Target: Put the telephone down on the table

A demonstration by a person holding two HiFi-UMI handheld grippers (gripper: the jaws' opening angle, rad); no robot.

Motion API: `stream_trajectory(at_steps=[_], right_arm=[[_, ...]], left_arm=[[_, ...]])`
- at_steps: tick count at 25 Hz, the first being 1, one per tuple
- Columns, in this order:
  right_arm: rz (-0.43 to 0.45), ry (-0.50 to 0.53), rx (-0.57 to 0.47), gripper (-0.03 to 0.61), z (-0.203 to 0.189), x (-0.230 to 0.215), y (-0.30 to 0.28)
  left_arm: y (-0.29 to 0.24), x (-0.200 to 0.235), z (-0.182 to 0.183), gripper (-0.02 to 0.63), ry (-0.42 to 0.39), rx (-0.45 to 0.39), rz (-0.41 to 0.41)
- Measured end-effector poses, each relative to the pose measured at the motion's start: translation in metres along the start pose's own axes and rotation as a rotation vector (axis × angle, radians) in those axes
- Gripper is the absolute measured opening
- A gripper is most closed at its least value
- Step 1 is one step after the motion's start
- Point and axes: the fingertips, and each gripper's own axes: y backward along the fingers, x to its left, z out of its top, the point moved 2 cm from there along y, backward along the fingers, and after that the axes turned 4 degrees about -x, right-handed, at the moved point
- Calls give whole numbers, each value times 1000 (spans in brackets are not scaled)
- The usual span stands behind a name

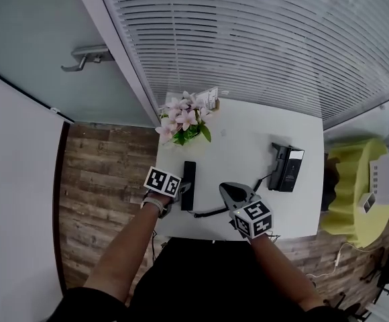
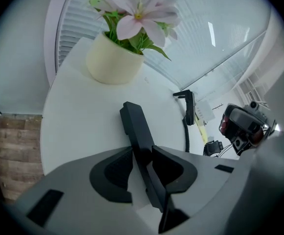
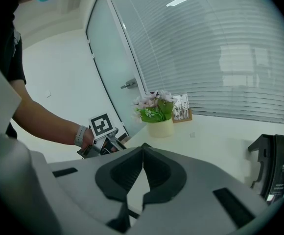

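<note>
The telephone handset [image 1: 188, 178] is lying flat on the white tabletop [image 1: 248, 136]. Its near end is sitting between the jaws of the left hand-held gripper [image 1: 184, 192], which are standing loosely apart, not clamping it. The right hand-held gripper [image 1: 225, 189] is hovering nearby, closed and empty. The handset is looking light, rigid and smooth, so gripping its narrow middle seems best, minding the cord [image 1: 208, 212].
</note>
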Motion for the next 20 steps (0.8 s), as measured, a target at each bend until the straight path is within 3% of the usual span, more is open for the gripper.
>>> stream_trajectory(at_steps=[5, 10, 20], right_arm=[[-2, 10, 6, 23, -1, -1, 4], [-4, 11, 7, 23, -5, -1, 10], [7, -8, -95, 23, 0, -9, 50]], left_arm=[[2, 4, 2, 135, -85, 8, 88], [2, 3, 2, 141, -115, 0, 121], [25, -18, 14, 187, -177, -189, 188]])
